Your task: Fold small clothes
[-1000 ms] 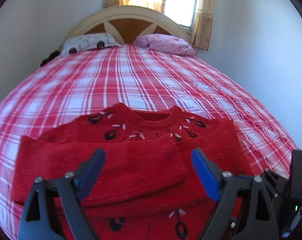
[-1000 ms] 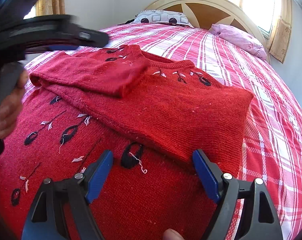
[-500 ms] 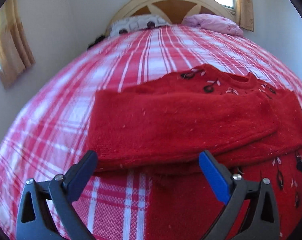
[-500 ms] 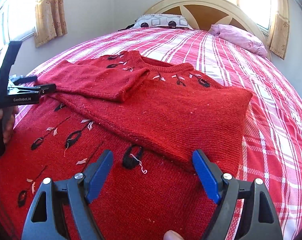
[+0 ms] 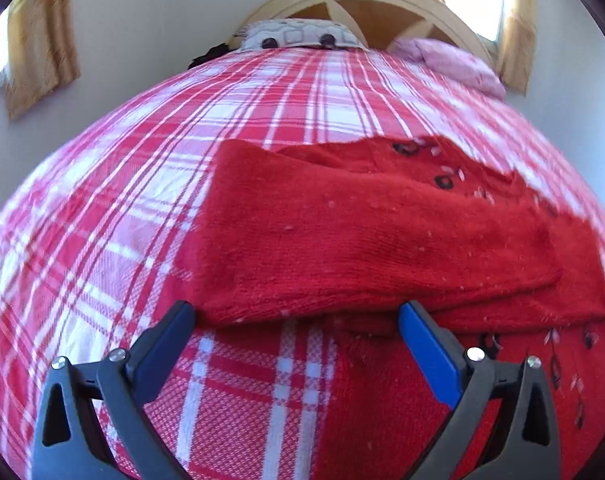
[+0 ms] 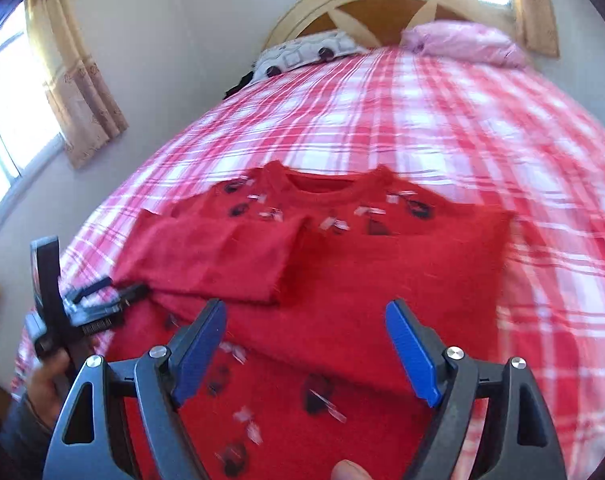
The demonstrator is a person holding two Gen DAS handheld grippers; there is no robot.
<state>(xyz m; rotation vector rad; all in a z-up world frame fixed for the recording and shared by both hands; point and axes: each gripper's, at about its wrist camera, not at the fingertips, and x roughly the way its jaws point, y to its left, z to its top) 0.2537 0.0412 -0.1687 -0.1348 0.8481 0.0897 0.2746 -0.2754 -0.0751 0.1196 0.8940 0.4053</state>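
Ahead of the right hand-held gripper (image 6: pixel 305 346) a red sweater (image 6: pixel 382 276) lies flat on the bed (image 6: pixel 442 120), its neckline toward the headboard (image 6: pixel 382 4) and both sleeves folded across its chest. This gripper's blue jaws stand wide apart above the sweater's lower front, with nothing between them. Off to its left, the left hand-held gripper (image 5: pixel 298 332) sits at the sweater's side edge, held by a hand (image 6: pixel 46 384). Seen from its own camera, its jaws are also spread wide and grip nothing: the left tip lies just at the hem of the folded sleeve (image 5: pixel 362 240), the right tip over the sweater's body, with checked bedspread showing between them. Two pillows (image 6: pixel 462 42) rest beyond, against the headboard
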